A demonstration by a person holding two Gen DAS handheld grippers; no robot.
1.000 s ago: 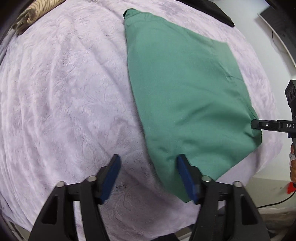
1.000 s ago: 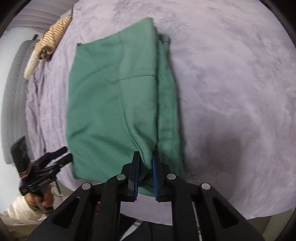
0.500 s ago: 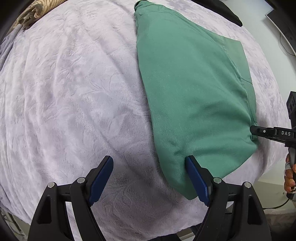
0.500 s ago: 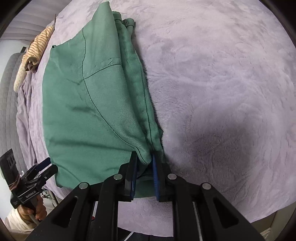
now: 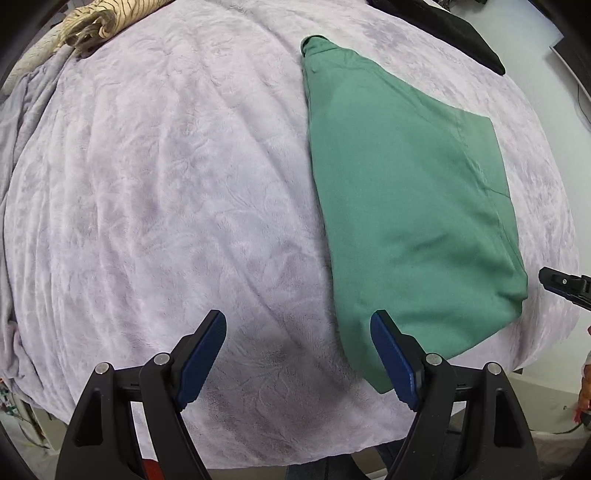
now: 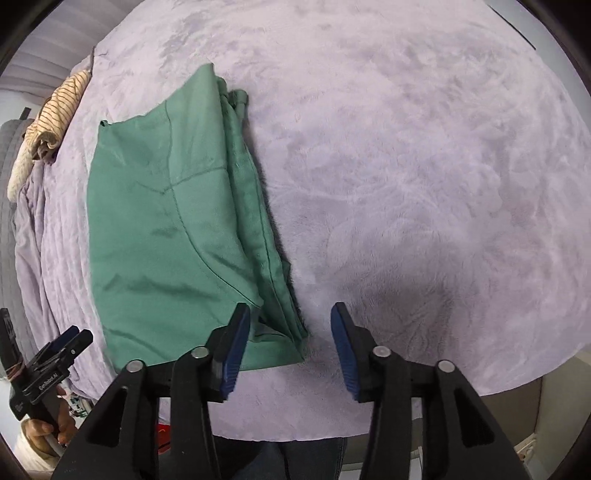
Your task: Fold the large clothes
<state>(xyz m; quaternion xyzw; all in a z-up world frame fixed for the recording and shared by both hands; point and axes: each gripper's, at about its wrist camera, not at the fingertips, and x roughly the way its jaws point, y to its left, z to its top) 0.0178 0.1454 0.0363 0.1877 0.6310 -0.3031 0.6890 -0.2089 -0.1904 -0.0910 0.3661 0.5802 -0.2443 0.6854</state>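
Note:
A green garment (image 5: 406, 206) lies folded in a long panel on the lilac plush bed cover (image 5: 166, 184). It also shows in the right wrist view (image 6: 173, 236), its layered edge on the right. My left gripper (image 5: 299, 332) is open and empty, just off the garment's near left corner. My right gripper (image 6: 290, 325) is open and empty over the garment's near right corner. The left gripper also shows at the lower left of the right wrist view (image 6: 70, 339). The right gripper's tip shows at the right edge of the left wrist view (image 5: 554, 278).
A beige striped cloth (image 5: 96, 18) lies bunched at the bed's far left, also in the right wrist view (image 6: 59, 110). A black item (image 5: 450, 26) lies at the far right. The bed's near edge drops off just below both grippers.
My right gripper has opened and let go of the green garment's corner, which now rests on the bed. My left gripper stayed open and drew back a little.

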